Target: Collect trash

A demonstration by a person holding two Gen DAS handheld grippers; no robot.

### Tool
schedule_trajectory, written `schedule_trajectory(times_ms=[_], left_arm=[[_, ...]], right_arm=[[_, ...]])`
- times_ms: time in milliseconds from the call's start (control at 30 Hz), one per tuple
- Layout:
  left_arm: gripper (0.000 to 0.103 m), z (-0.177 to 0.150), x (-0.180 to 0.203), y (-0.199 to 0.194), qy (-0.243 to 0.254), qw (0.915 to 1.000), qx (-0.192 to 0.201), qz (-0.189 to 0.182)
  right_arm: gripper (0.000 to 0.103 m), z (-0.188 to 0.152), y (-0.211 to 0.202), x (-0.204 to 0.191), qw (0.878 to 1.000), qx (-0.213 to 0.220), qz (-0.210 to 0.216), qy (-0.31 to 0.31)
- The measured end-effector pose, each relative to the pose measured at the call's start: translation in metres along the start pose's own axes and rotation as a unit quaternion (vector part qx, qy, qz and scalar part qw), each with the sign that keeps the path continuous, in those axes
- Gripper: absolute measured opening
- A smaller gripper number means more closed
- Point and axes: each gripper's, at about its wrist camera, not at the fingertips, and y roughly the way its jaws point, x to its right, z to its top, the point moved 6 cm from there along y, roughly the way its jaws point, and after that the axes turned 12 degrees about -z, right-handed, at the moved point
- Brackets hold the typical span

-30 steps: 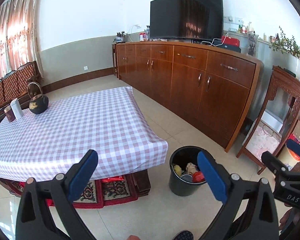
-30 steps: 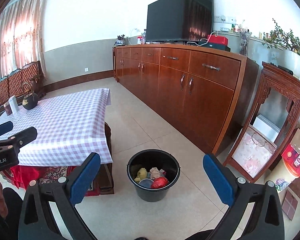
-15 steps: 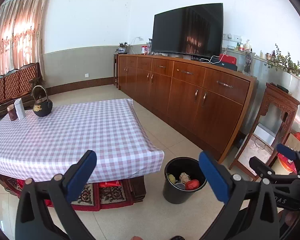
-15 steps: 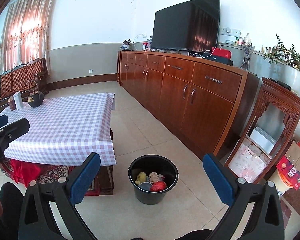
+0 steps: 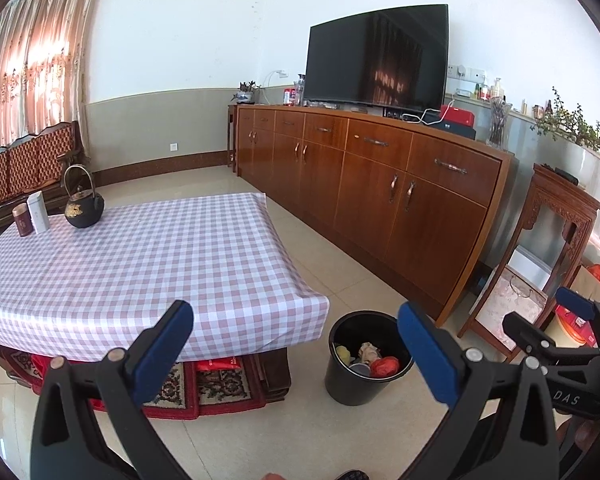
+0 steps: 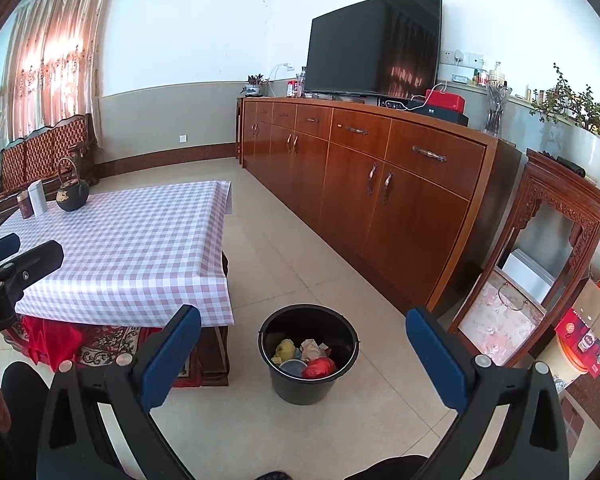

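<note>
Left gripper [image 5: 296,340], right gripper [image 6: 304,344]: jaws wide, empty; bin [image 6: 309,354] holds trash.

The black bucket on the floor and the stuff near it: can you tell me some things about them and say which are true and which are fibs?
1. The black bucket has trash in it. True.
2. The bucket stands on top of the checkered table. False: it stands on the floor beside the table.
3. A black teapot sits on the table. True.
4. The right gripper is squeezing a red ball. False: it is open and holds nothing.
5. The left gripper is open too. True.
6. The TV lies on the floor. False: it stands on the wooden cabinet.
</note>
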Motion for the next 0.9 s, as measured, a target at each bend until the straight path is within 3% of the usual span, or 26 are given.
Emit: schedule_trajectory(times_ms=[900], left_arm=[[0.102,-0.0012,0.0033,0.0032,0.007,0.9999,-0.01,-0.007]], right_arm=[[0.103,0.0004,0.0002,0.0027,1.0,0.0,0.001,0.009]])
